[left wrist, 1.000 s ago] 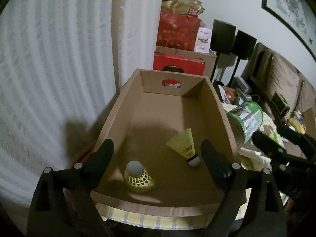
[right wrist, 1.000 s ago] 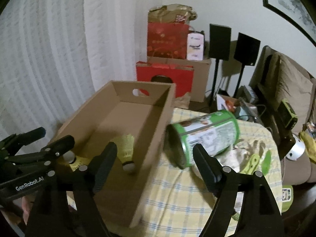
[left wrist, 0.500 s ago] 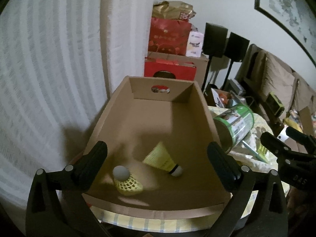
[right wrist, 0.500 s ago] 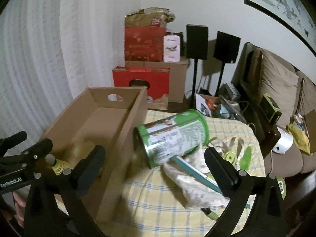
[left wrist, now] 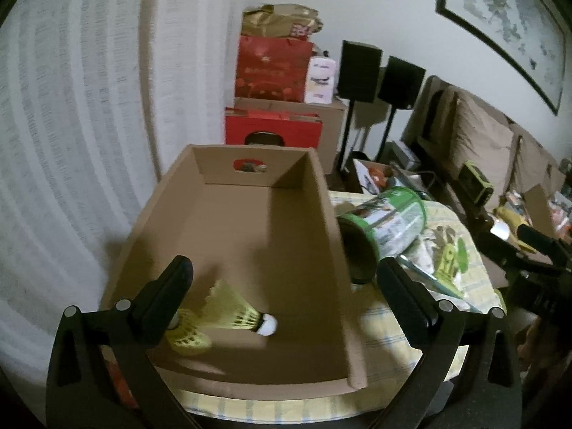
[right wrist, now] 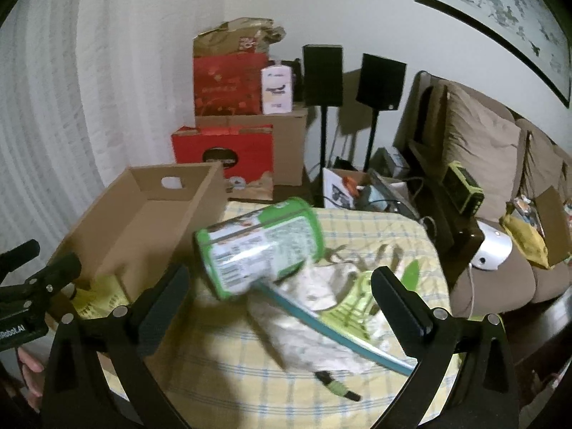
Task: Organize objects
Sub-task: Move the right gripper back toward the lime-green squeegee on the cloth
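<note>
My left gripper: jaws just opened wide, nothing between the pads; it hovers over the near end of the open brown cardboard box.
Yellow shuttlecocks: one lies on its side on the box floor, white cork toward my right; a second sits partly behind my left finger.
My right gripper: also just opened, empty.
Green-rimmed cylindrical can: on its side on the yellow checked bench, just beyond my fingers, beside the box, long axis slanting up and right.

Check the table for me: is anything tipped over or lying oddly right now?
Yes. The green can lies on its side on the checked cloth, its open end beside the cardboard box. Both shuttlecocks lie toppled inside the box.
</note>
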Action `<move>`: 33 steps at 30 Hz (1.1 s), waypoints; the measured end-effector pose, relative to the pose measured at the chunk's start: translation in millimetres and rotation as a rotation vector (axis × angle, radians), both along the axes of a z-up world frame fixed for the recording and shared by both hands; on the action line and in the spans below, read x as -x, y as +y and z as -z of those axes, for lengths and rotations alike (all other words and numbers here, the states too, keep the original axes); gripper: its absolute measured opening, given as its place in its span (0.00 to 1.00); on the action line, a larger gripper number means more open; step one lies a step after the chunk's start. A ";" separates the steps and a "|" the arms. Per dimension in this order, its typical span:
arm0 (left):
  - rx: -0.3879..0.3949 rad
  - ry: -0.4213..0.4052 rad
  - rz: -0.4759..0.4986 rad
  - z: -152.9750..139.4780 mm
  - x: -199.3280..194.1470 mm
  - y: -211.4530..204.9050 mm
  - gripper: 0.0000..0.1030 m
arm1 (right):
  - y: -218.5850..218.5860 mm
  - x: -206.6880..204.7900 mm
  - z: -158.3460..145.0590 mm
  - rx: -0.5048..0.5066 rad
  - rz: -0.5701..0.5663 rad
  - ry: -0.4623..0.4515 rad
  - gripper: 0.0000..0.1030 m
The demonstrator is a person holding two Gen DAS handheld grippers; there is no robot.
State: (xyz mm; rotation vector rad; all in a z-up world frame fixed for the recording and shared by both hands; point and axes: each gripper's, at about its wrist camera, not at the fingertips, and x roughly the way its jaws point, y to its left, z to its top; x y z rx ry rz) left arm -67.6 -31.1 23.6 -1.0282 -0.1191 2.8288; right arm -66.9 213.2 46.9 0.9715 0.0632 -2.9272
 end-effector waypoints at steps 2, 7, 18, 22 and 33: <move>-0.005 -0.002 0.014 -0.7 0.6 6.6 1.00 | 14.9 -1.5 -3.0 0.007 0.015 0.004 0.99; -0.020 -0.012 0.049 -0.3 1.9 23.7 1.00 | 50.0 -4.3 -6.7 0.017 0.065 0.007 0.99; -0.019 -0.034 0.121 2.0 7.0 59.5 1.00 | 93.2 -13.6 -3.8 0.032 0.135 0.002 0.99; -0.018 -0.043 0.143 1.1 10.5 74.2 0.99 | 101.3 -14.9 -1.4 0.034 0.148 -0.003 0.99; 0.011 -0.067 0.215 5.8 16.6 126.4 0.99 | 127.2 -17.9 9.0 0.072 0.176 -0.022 0.99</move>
